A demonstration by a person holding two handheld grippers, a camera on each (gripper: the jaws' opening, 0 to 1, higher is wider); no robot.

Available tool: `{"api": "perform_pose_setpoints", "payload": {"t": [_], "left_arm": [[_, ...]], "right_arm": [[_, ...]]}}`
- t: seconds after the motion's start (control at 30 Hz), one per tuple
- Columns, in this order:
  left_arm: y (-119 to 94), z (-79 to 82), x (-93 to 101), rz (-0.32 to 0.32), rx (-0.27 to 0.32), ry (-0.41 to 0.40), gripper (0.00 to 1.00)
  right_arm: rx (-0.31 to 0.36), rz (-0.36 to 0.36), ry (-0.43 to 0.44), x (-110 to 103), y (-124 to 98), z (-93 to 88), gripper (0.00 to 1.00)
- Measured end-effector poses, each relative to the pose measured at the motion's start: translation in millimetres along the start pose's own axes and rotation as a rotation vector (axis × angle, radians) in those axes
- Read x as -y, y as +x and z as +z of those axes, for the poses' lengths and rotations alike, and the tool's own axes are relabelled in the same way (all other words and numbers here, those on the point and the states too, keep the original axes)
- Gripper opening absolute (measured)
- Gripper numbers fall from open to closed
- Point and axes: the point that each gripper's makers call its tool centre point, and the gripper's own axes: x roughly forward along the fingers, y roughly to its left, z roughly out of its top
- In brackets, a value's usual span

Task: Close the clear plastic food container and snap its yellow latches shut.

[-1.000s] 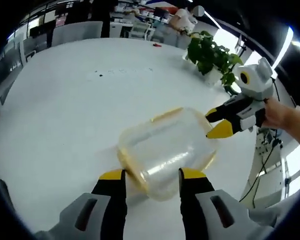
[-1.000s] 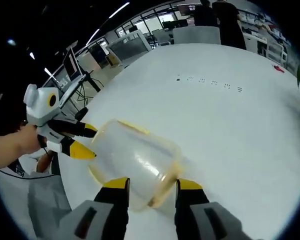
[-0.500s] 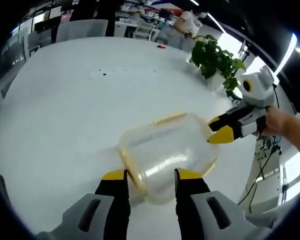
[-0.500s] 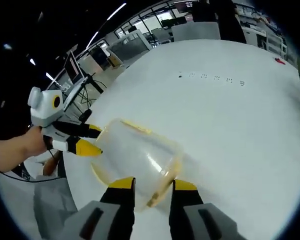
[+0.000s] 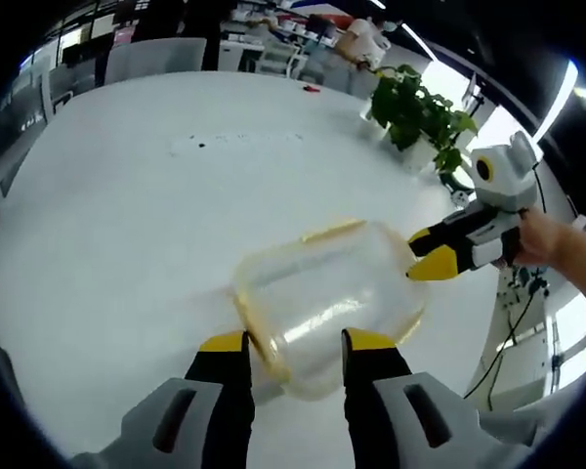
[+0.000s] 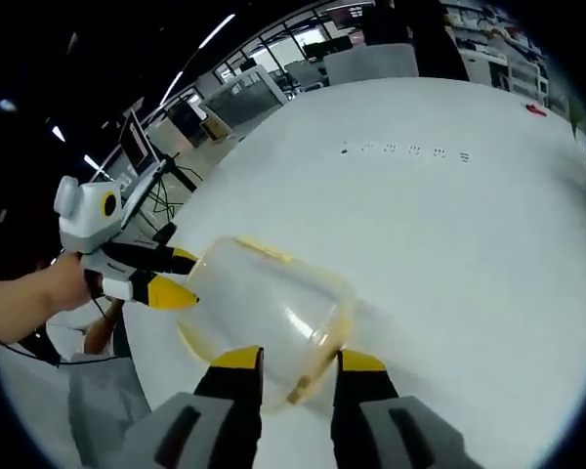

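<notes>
The clear plastic container (image 5: 322, 293) with yellow latches lies on the white table (image 5: 127, 195), lid on. In the left gripper view my left gripper (image 5: 295, 342) has its jaws pressed on the container's near end, a yellow latch (image 5: 259, 347) just inside the left jaw. My right gripper (image 5: 420, 252) comes in from the right, its tips at the opposite end. The right gripper view shows the same container (image 6: 264, 303), with my right gripper (image 6: 300, 360) closed on its near end over a yellow latch (image 6: 313, 376). My left gripper (image 6: 184, 277) touches the far left end.
A potted plant (image 5: 410, 107) stands near the table's far right edge. A small red item (image 5: 308, 89) lies far back on the table. Grey chairs (image 5: 156, 59) line the far edge. A hand (image 6: 29, 303) holds the left gripper beyond the table's edge.
Both pairs of jaws have narrowed slightly onto the container's ends. The container has stayed in the same place on the table.
</notes>
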Motion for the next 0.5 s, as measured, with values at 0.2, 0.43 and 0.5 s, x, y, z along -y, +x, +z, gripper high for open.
{"api": "perform_pose_setpoints", "payload": {"t": [0.2, 0.43, 0.5], "left_arm": [[-1.6, -1.4, -0.5, -0.005, 0.014, 0.001, 0.34], [-0.6, -0.2, -1.8, -0.017, -0.003, 0.015, 0.35], [-0.8, -0.2, -2.2, -0.022, -0.002, 0.018, 0.36]], "right_arm": [[-0.007, -0.001, 0.004, -1.4, 0.4, -0.3, 0.25], [-0.012, -0.007, 0.011, -0.9, 0.6, 0.8, 0.27], [-0.028, -0.017, 0.017, -1.9, 0.6, 1.3, 0.27]]}}
